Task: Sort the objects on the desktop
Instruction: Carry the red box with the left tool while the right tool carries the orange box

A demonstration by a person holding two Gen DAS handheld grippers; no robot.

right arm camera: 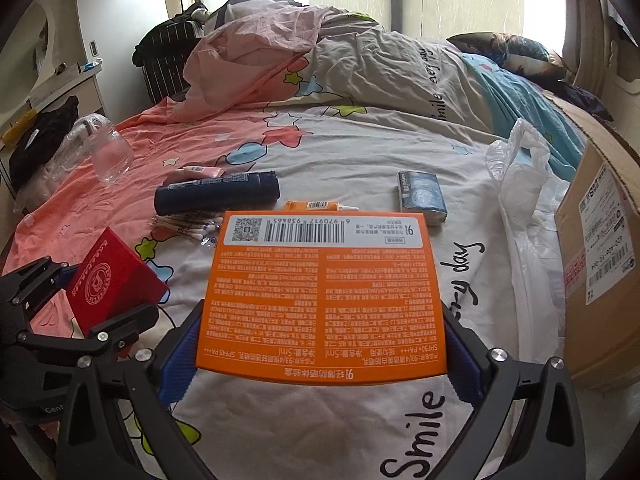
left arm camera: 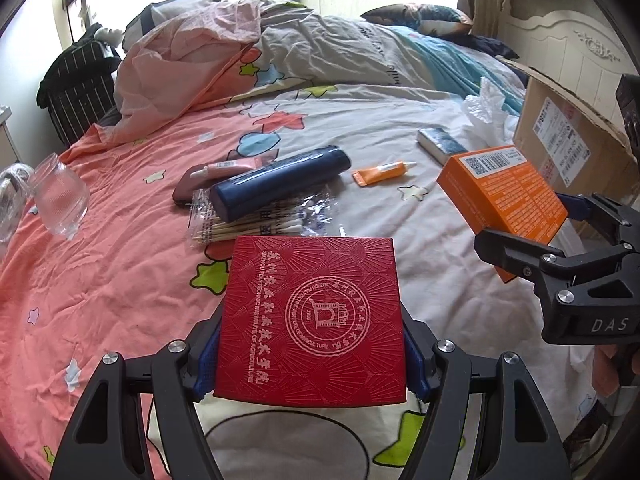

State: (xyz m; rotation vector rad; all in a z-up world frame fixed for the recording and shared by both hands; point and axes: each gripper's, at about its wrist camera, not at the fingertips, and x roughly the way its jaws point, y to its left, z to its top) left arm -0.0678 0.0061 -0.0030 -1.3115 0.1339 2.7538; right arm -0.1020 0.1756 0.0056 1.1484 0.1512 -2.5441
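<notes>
Far left on the bed (left arm camera: 120, 264), a glass jar (left arm camera: 60, 196) lies on its side. My left gripper (left arm camera: 312, 356) pinches the red box (left arm camera: 312, 320) above the sheet. Beyond it, a dark tube (left arm camera: 280, 180) rests on a swab packet (left arm camera: 256, 224), with an orange tube (left arm camera: 380, 172) and tissue pack (left arm camera: 440, 144) further right. My right gripper (right arm camera: 320, 344) clamps the orange box (right arm camera: 320, 292) aloft, near the carton (right arm camera: 600, 260).
</notes>
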